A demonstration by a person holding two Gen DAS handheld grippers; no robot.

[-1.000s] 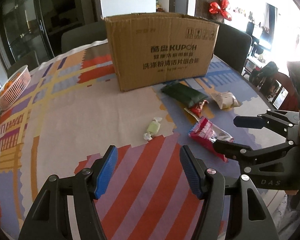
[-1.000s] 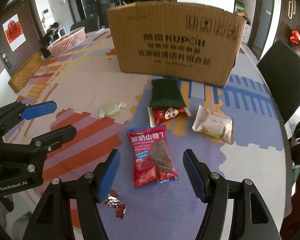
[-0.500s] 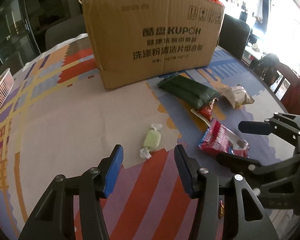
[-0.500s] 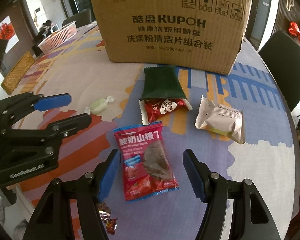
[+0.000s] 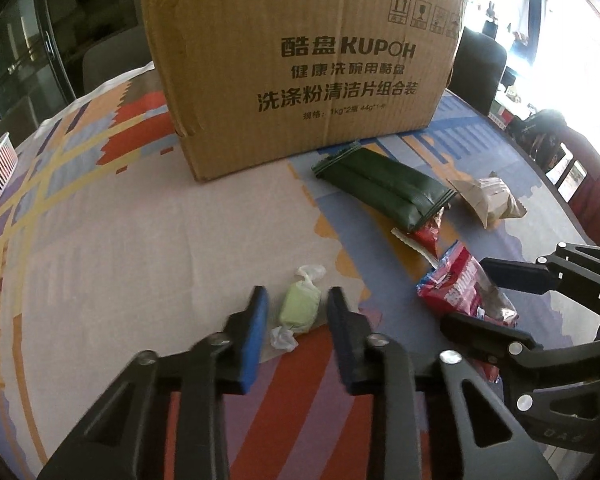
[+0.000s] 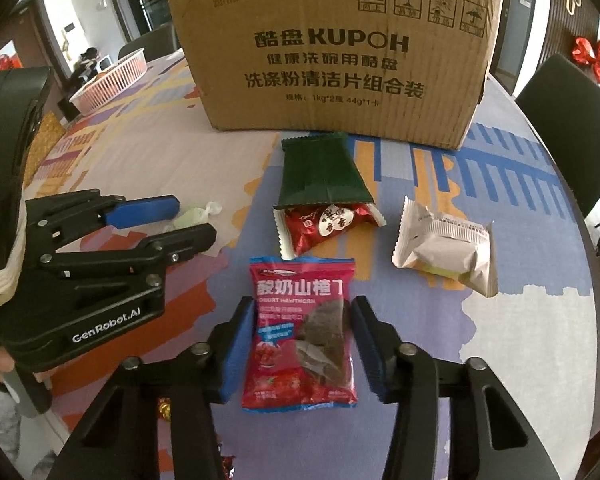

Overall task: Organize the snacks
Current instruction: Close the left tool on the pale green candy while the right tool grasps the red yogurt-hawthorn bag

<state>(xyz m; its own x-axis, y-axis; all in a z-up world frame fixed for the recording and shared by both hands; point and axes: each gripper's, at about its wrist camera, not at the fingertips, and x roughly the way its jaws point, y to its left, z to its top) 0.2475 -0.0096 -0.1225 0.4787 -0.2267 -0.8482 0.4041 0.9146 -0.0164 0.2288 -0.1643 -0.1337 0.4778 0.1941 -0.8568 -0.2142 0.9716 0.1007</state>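
A green wrapped candy (image 5: 300,307) lies on the tablecloth between the blue pads of my open left gripper (image 5: 299,307), not clamped. A red hawthorn snack bag (image 6: 302,332) lies flat between the pads of my open right gripper (image 6: 303,336); it also shows in the left wrist view (image 5: 462,290). Beyond lie a dark green pouch (image 6: 323,174), a red packet (image 6: 326,224) partly under it, and a white wrapped cake (image 6: 446,246). The cardboard box (image 6: 336,52) stands behind them.
A white basket (image 6: 110,80) sits at the far left of the round table. Small foil candies (image 6: 165,406) lie near the table's front edge. Dark chairs (image 6: 566,120) stand around the table.
Both grippers have moved forward and down: the left now straddles the green candy and its jaws have narrowed; the right now straddles the red bag.
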